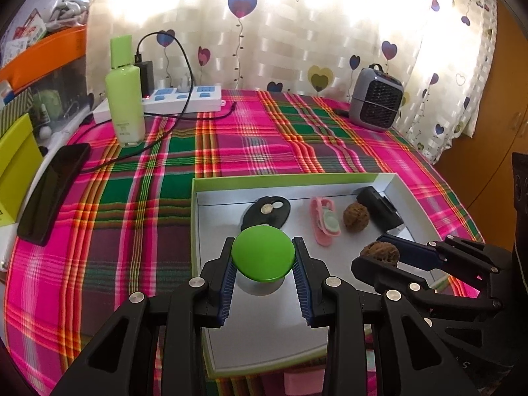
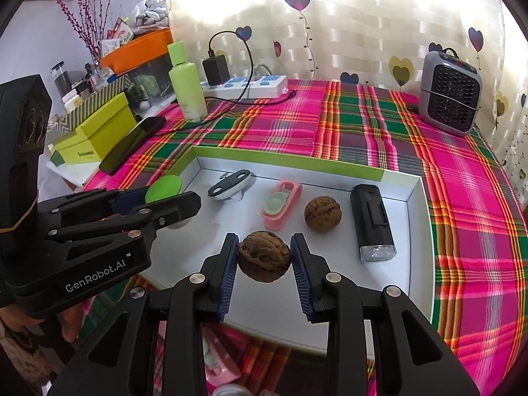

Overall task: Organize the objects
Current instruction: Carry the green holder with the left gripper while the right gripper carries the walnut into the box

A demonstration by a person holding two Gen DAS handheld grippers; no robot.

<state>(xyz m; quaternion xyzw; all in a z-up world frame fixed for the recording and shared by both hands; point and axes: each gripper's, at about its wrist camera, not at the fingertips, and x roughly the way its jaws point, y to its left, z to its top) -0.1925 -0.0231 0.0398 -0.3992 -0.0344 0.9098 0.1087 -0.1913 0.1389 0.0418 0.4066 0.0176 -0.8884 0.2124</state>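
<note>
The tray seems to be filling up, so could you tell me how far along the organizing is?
Done: a walnut, flashlight, pink item and black-and-white gadget already lie in the tray. In hand: the left gripper holds a green-lidded jar and the right gripper a second walnut, both over the tray. Left: setting those two down.

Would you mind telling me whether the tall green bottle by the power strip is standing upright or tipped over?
Upright: the green bottle stands on its base on the plaid tablecloth, cap uppermost, beside the power strip.

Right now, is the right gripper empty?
No: in the right wrist view the right gripper is shut on a walnut, held above the tray.
</note>
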